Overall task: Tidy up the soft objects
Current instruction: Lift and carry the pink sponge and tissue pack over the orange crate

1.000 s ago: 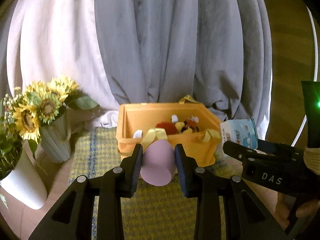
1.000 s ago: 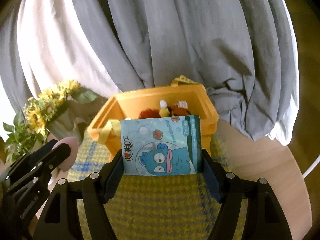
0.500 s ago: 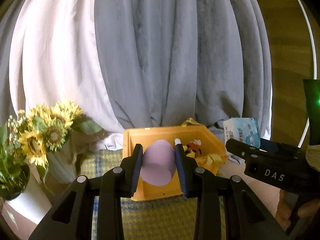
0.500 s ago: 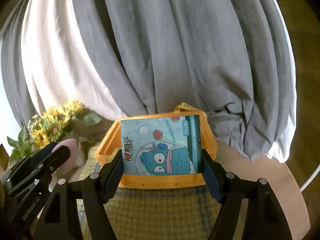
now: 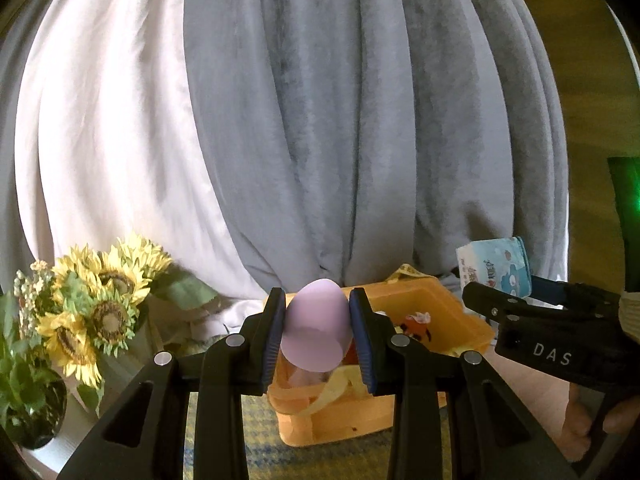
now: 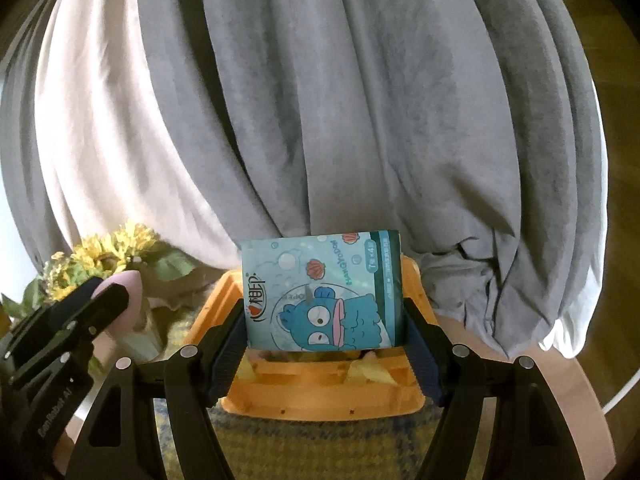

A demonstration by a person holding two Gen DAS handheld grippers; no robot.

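Note:
My left gripper is shut on a lilac egg-shaped sponge and holds it above the near left part of an orange basket. My right gripper is shut on a blue tissue pack with a cartoon fish, held over the same basket. The pack also shows in the left wrist view, and the sponge in the right wrist view. Plush toys and yellow ribbons lie in the basket.
The basket stands on a yellow-blue checked mat on a round wooden table. Sunflowers in a white vase stand at the left. Grey and white curtains hang behind.
Both grippers have risen and moved forward toward the basket, so it now sits lower and closer in both views. Each still holds its object.

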